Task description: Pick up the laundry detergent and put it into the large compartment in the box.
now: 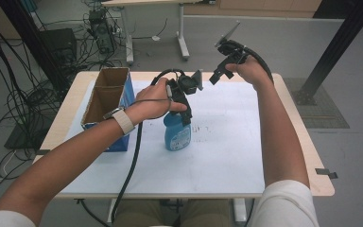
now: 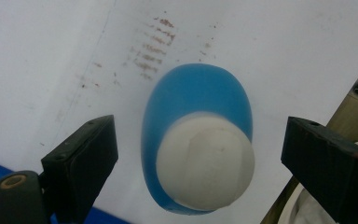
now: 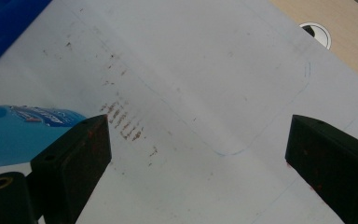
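A blue bottle (image 1: 177, 136) with a white cap stands upright on the white sheet near the table's middle. My left gripper (image 1: 187, 113) hangs straight above it, pointing down. In the left gripper view the white cap (image 2: 205, 161) sits between the two wide-apart jaws, which stand open and clear of the bottle (image 2: 193, 93). My right gripper (image 1: 220, 73) is held up over the far edge of the table, open with nothing between its jaws. In the right gripper view a part of the blue bottle (image 3: 23, 133) shows at the left.
An open cardboard and blue box (image 1: 108, 106) stands at the table's left, close beside my left forearm. The white sheet (image 1: 227, 137) covers most of the wooden table (image 1: 307, 142). Brown smudges (image 3: 123, 123) mark the sheet. A cable hole (image 3: 317, 32) lies in the wood.
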`<state>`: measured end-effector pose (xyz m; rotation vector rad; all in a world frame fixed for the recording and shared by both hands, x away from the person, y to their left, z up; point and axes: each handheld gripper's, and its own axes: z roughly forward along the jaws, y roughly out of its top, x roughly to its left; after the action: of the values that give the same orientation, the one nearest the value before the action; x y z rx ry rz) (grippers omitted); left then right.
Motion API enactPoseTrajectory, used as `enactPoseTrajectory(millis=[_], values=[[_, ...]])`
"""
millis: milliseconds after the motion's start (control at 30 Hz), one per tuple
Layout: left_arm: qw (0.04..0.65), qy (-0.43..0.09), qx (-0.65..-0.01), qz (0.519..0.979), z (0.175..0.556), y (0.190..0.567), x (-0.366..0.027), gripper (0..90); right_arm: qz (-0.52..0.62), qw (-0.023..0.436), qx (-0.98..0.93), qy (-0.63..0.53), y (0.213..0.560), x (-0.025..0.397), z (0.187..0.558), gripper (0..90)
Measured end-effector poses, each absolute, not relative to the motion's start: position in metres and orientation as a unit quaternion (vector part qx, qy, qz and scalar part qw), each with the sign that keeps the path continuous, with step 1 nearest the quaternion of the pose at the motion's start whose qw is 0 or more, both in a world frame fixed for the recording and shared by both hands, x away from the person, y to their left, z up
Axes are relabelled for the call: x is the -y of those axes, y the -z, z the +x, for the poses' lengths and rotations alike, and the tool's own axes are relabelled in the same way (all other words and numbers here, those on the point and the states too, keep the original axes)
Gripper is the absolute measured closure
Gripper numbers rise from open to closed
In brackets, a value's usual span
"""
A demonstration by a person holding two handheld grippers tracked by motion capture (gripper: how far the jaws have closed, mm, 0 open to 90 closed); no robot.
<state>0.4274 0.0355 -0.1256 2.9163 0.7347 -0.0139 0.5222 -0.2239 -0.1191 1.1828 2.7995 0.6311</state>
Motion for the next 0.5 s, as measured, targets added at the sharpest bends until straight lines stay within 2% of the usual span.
enactPoseTrajectory(millis=[500], values=[[0.068,0.008,-0.243,0.968,0.4297,0.1335,-0.0366,11.3,0.379,0.019,-0.902,-0.204,0.1191,0.2246,0.5222,6.8]])
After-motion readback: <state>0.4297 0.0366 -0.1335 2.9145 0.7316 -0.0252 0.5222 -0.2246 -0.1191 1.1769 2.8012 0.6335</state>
